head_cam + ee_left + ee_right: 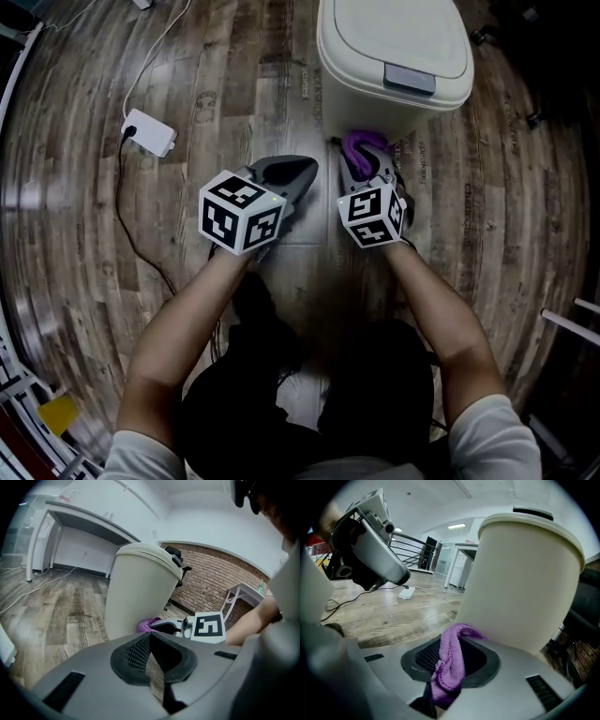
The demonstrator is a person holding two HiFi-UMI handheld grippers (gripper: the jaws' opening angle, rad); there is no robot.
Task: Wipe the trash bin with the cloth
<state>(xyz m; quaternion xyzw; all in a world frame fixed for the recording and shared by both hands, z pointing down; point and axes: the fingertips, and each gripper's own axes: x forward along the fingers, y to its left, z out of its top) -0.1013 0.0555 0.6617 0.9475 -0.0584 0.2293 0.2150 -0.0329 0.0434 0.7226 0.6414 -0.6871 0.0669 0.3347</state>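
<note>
Cloth (451, 665) clamped in right gripper (367, 161) beside trash bin (375, 42) foot (left gripper (150, 638) closed, empty, above floor (234, 75)).

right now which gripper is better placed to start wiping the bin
Right. The right gripper is shut on the purple cloth, and its tips sit close beside the trash bin wall. The left gripper is shut on nothing, so it has no cloth to wipe with.

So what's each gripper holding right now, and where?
The right gripper is shut on the purple cloth, pinching a bunched fold that pokes out toward the trash bin. The left gripper holds nothing, its jaws closed empty.
</note>
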